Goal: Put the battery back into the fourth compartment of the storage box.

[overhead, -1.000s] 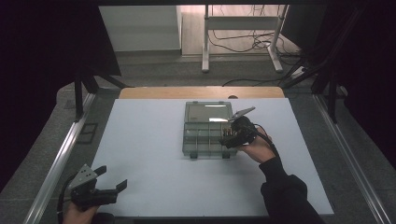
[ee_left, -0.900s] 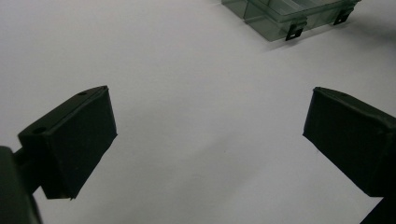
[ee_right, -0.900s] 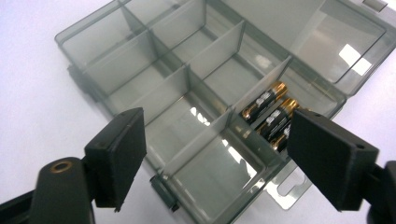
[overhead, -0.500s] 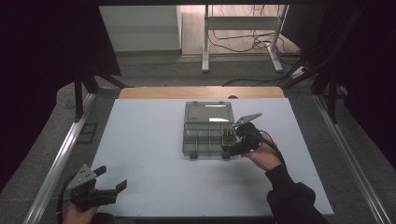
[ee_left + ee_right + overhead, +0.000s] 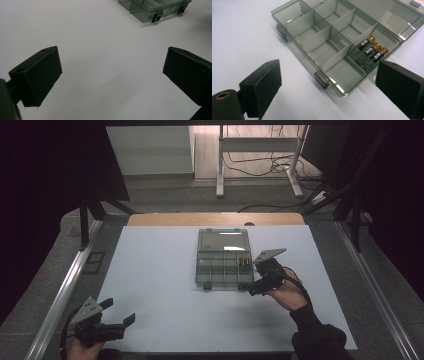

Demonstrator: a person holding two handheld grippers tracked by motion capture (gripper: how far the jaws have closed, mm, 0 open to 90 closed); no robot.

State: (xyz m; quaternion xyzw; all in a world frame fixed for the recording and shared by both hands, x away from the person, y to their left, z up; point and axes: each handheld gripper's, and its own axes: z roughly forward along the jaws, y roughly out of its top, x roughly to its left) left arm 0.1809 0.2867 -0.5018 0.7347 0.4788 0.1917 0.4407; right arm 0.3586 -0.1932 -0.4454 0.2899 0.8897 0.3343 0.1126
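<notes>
A shallow organiser box (image 5: 222, 265) of smoky, see-through grey plastic lies near the middle of the white, matt worktop (image 5: 160, 270), its hinged lid (image 5: 223, 240) folded flat open on the far side. Thin upright dividers cut the tray into small rectangular compartments, and two dark latches (image 5: 322, 80) hang from its near edge. In the right gripper view three black-and-gold cylindrical batteries (image 5: 372, 50) lie side by side in one compartment at the tray's right end, next to the hinge; the other compartments visible there hold nothing. The right gripper (image 5: 256, 287) hovers just beside the box's near right corner, its blocky black fingers (image 5: 262, 87) spread wide apart with nothing between them. The left gripper (image 5: 122, 315) sits well apart from the box, at the near left corner of the worktop, held in a hand (image 5: 82, 349); its fingers (image 5: 37, 75) are likewise spread apart over bare surface. A strip of wood-coloured board (image 5: 215, 219) shows beyond the white sheet. Metal rails (image 5: 60, 295) run along both sides, and farther back are a pale floor, white frame legs (image 5: 220, 175) and loose dark cables (image 5: 260, 167); the room's edges are dark.
</notes>
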